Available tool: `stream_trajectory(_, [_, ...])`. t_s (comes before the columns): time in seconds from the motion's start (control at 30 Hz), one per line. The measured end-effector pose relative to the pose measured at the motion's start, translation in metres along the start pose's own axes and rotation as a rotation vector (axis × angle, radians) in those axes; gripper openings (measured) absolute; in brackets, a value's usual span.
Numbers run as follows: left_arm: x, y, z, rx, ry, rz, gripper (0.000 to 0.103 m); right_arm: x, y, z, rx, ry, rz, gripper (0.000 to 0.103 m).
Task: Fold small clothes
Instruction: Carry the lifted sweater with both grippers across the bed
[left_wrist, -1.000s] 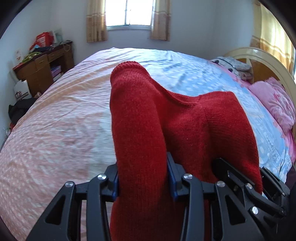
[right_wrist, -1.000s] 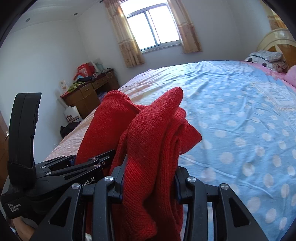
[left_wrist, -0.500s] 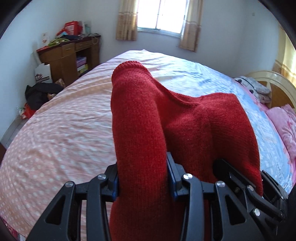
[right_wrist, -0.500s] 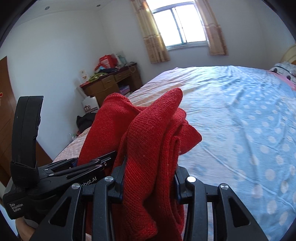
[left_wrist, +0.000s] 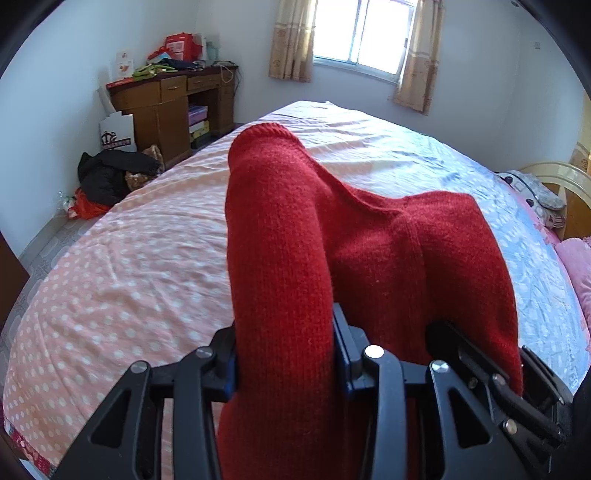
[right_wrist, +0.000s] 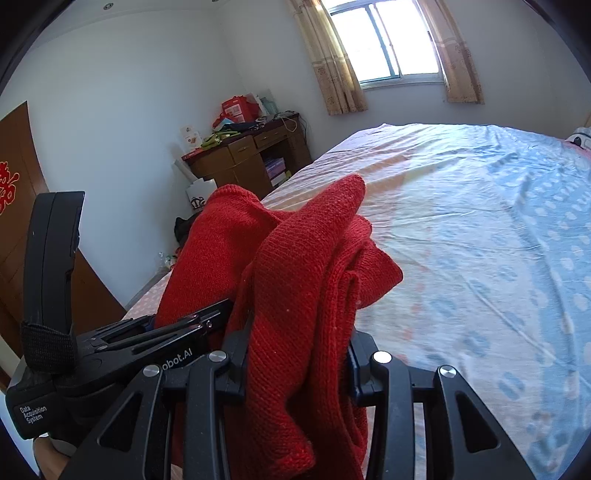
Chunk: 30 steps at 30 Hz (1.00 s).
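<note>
Hidden and cut-off parts

The red knit garment (left_wrist: 369, 258) covers the pads of the left gripper (left_wrist: 284, 354), and its lower end leaves the frame. In the right wrist view, the red knit garment (right_wrist: 295, 295) hides the right gripper (right_wrist: 295, 365) pads too. The things on the desk (left_wrist: 166, 99) are too small to tell.

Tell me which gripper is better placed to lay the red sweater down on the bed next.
Neither clearly: the left gripper and right gripper both clamp the red sweater above the bed. Slight edge to the right, with more open sheet ahead.
</note>
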<state>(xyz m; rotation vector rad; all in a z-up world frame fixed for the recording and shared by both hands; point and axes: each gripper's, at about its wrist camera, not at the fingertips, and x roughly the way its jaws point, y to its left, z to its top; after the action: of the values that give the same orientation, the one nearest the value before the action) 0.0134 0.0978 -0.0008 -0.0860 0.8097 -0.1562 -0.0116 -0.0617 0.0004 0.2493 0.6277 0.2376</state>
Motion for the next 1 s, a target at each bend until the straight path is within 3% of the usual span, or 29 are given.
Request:
stream_trajectory(0.57, [0.025,0.043,0.041,0.034,-0.054,0.134,0.041,0.069,0.025,0.023,0.016,-0.025,0.114,0.039])
stream_trajectory(1.0, [0.069,0.056,0.067,0.062,-0.056,0.186,0.04,0.137,0.027,0.042,0.036,-0.022,0.094,0.039])
